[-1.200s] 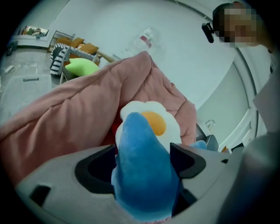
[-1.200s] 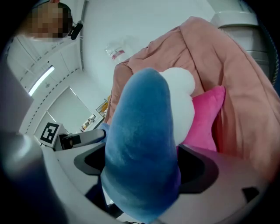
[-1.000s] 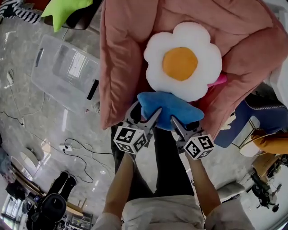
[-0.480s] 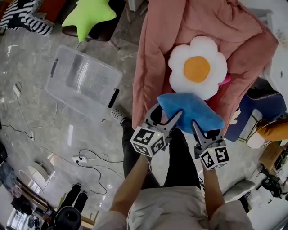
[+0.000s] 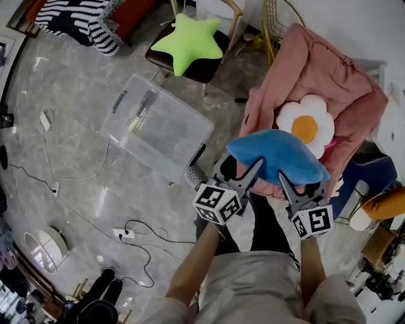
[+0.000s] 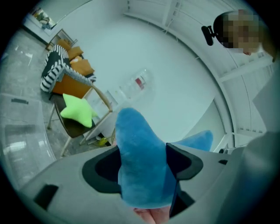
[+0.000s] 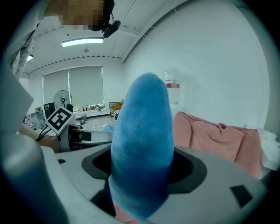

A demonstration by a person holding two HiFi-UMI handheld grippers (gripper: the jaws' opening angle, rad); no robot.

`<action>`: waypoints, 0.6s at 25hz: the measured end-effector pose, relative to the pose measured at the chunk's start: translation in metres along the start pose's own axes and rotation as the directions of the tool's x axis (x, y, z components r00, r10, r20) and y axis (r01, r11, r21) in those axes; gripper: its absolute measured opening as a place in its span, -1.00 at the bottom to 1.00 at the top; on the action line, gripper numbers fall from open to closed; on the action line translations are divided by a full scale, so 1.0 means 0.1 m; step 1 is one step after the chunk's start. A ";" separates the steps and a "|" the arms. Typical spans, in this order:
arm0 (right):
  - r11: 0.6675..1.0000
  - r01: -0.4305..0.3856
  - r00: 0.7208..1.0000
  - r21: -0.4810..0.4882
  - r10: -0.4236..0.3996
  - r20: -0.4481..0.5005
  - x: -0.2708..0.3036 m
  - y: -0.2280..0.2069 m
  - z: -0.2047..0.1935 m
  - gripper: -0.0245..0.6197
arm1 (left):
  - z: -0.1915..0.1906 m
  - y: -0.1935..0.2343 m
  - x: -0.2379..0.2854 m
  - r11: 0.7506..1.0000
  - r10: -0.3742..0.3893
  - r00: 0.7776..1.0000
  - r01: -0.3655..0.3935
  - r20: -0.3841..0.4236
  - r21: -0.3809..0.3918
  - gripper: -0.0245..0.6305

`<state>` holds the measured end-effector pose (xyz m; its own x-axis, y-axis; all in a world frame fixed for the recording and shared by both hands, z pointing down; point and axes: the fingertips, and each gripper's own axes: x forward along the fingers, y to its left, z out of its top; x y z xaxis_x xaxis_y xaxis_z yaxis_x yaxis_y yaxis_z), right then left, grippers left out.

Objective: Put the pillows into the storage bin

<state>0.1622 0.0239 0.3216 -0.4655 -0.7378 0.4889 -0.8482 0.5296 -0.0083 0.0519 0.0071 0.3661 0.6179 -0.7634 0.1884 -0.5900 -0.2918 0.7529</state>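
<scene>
Grey marble floor (image 5: 76,164) spreads out below me, with a cable (image 5: 136,231) trailing across it. My left gripper (image 5: 242,168) and my right gripper (image 5: 302,185) each pinch one end of the blue pillow (image 5: 278,155). It hangs between them, resting on nothing. In both gripper views the plush fills the gap and bulges past the pads, and the right jaws have just been closing on it. Near the left gripper the clear storage bin (image 5: 158,123) sits open on the floor. As far as I can see through its walls it holds nothing, so I judge that no pillow has gone in yet and that this one is first on its way. Two pillows are left. The white flower pillow (image 5: 305,126) lies on the pink quilt (image 5: 316,69) just behind the blue one, and the green star pillow (image 5: 186,43) rests on the chair (image 5: 205,68) beyond the bin's far edge. A pink sliver at the flower pillow's lower edge is too hidden to name, and I cannot see what the quilt covers. The striped thing (image 5: 76,19) is cut off at the far corner.
</scene>
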 end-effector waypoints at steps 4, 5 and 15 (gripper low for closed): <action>0.995 -0.089 0.995 -0.043 0.090 0.038 0.44 0.54 0.43 0.16 | 0.64 0.34 -0.43 0.997 0.061 0.994 -0.064 0.086 0.034 0.06; 0.992 -0.112 0.992 -0.057 0.115 0.043 0.54 0.71 0.52 0.16 | 0.76 0.44 -0.58 0.996 0.078 0.991 -0.082 0.105 0.035 0.06; 0.760 -0.518 0.845 -0.392 0.525 -0.099 1.81 2.58 0.53 0.14 | 1.02 1.94 -2.25 0.912 0.408 0.875 -0.377 0.263 -0.159 0.07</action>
<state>-0.1541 0.0051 0.3618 -0.8139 -0.3040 0.4951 -0.3046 0.9489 0.0819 -0.2549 0.0635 0.4054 0.1634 -0.9380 0.3058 -0.6891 0.1134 0.7158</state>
